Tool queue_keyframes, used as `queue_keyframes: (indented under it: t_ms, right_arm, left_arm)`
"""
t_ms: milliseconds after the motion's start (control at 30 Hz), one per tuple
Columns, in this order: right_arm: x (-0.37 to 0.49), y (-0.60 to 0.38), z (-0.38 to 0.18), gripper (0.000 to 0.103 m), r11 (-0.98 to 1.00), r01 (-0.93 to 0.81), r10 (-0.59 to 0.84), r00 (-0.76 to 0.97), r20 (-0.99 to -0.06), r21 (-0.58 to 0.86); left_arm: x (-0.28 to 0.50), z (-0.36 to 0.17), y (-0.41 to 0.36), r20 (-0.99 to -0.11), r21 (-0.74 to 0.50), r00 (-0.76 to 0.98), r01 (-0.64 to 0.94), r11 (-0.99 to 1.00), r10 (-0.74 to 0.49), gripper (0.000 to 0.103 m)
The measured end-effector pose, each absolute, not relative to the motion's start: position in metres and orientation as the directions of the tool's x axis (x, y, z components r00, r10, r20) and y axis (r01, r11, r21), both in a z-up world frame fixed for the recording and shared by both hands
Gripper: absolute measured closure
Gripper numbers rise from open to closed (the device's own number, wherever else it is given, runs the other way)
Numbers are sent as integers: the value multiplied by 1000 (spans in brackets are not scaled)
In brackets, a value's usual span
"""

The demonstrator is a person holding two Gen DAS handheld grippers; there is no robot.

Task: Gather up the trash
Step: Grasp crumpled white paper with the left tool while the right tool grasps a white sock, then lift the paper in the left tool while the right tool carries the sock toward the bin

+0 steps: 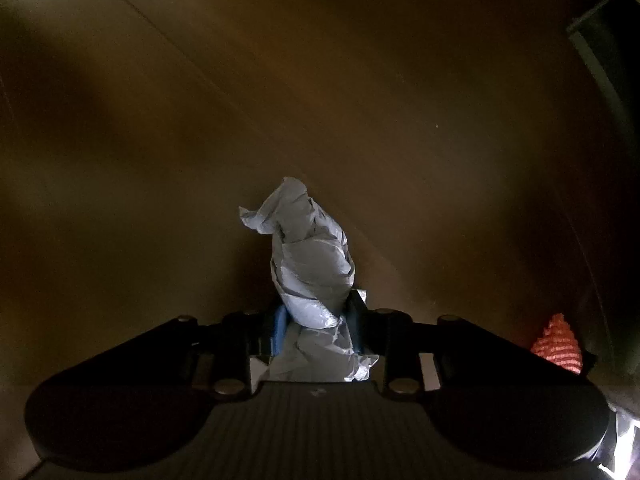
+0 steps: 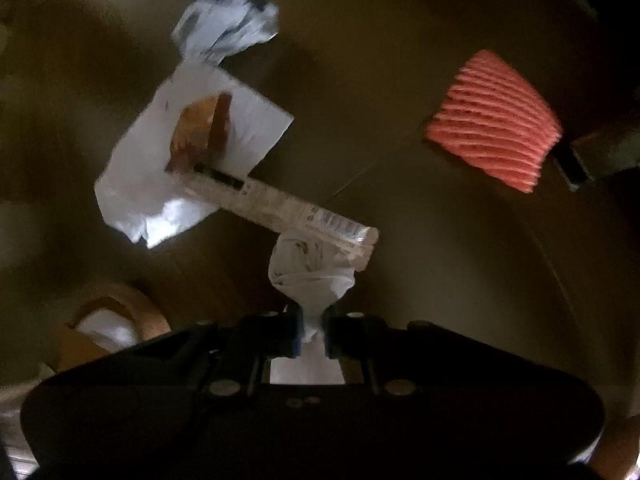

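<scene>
White crumpled paper (image 1: 310,264) sat clamped between the left gripper's (image 1: 318,326) fingers above a brown surface (image 1: 160,120). The right gripper (image 2: 313,330) was pinched on another paper wad (image 2: 310,276), near a wrapper (image 2: 280,204), a stained napkin (image 2: 188,160) and a pink ribbed cloth (image 2: 496,136).

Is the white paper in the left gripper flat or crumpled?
Crumpled. The paper is a twisted, creased wad, pinched between the left gripper's fingers.
</scene>
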State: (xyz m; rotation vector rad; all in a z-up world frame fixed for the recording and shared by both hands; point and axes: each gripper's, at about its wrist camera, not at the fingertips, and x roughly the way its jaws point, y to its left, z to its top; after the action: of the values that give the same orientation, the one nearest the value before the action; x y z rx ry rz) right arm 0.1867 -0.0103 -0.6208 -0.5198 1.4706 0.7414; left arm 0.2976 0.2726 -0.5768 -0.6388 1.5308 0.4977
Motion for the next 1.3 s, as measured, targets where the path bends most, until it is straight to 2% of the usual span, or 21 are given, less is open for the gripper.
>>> queue_keyframes:
  t_ms: [133,333,567,900,1167,1300]
  right_arm:
    - [188,-20,-593,96,714,-686,166,-24,-986,138]
    - [198,-35,-528,96,763,-627,236,45,-971,156]
    - [197,-57,-425,96,801,-575,321,173,-931,169]
    - [167,-90,-278,96,832,-529,404,373,-836,166]
    - [131,-123,-182,96,860,-492,412,516,-751,133]
    - [119,-144,-130,96,871,-476,419,590,-690,122]
  left_arm:
    - [294,-556,273,-996,-76,19,-633,770,-83,74]
    - [285,-496,273,-994,-95,92,-559,824,-52,75]
    - [265,-387,275,-962,-182,267,-498,848,-49,75]
    - [222,-203,241,-851,-281,520,-331,901,-74,74]
    - [170,-94,196,-772,-263,626,-150,953,-114,74]
    - [158,-59,167,-741,-237,659,-77,968,-129,74]
